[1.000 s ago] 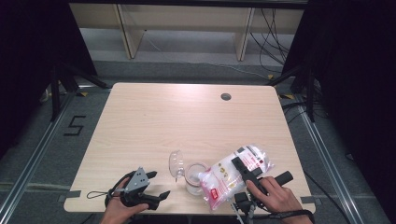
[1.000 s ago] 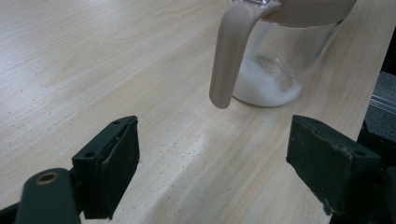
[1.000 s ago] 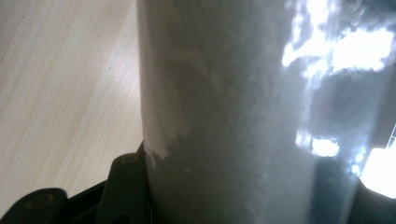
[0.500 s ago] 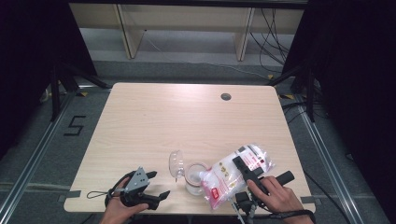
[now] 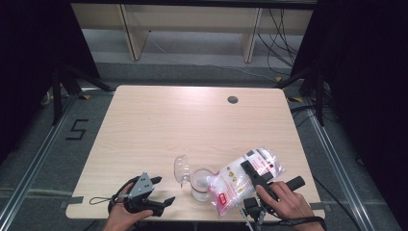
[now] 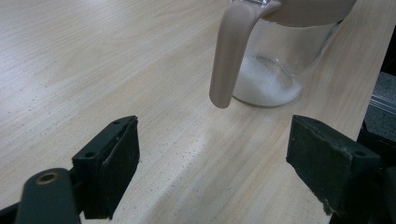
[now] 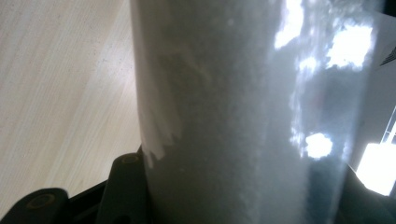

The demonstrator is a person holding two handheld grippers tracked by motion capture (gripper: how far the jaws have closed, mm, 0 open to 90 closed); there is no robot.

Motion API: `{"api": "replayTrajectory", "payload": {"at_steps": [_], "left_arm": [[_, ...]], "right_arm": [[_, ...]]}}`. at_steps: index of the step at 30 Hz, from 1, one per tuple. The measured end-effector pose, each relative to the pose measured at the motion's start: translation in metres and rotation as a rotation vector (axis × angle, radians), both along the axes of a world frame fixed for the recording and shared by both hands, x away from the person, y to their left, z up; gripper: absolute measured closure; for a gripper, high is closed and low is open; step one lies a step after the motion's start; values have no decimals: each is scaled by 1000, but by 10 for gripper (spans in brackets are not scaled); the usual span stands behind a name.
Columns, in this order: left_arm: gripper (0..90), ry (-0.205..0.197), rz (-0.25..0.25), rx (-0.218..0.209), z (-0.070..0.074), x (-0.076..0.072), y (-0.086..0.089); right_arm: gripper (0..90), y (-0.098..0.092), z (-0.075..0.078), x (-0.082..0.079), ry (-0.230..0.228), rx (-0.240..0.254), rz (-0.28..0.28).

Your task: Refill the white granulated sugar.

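- high view: your right gripper (image 5: 253, 174) is clamped across a clear plastic bag of white granules with a red label (image 5: 243, 177), tipped so its lower corner sits over the mouth of the clear glass jar with a beige flip lid (image 5: 199, 183). the jar stands near the front edge of the pale wooden counter (image 5: 192, 125), lid swung open to its left. your left gripper (image 5: 156, 202) rests on the counter just left of the jar, not touching it.
- left gripper view: the jaws stand wide apart with nothing between them. ahead is the jar's beige lid tab (image 6: 229, 56) hanging down, and a thin layer of white granules (image 6: 266, 84) lies in the bottom. nothing steadies the jar, so i'd judge a push from the bag could slide or tip it towards the edge.
- right gripper view: the bag (image 7: 243, 112) sits squarely between the jaws, held by its middle. the bag's mouth is out of sight here, so you can't check its aim; if the soft plastic sags or the corner drifts off the rim, granules would likely spill onto the counter. tip slowly.
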State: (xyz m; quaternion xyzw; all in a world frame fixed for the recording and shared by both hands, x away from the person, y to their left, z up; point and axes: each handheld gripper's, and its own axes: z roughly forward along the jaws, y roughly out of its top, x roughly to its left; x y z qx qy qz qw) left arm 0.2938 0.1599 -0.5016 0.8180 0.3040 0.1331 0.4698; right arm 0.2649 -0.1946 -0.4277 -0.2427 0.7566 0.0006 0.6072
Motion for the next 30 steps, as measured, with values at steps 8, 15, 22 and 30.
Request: {"api": "replayTrajectory", "payload": {"at_steps": [8,15,22,30], "left_arm": [[169,0,-1,0,0,0,0],[169,-1,-1,0,0,0,0],[169,-2,-1,3,0,0,0],[170,-1,-1,2,0,0,0]], "right_arm": [[529,0,3,-1,-2,-6,-9],[531,0,5,0,-21,-13,17],[533,-1,3,-1,-13,10,11],[537,-1,3,-2,18,41,6]]}}
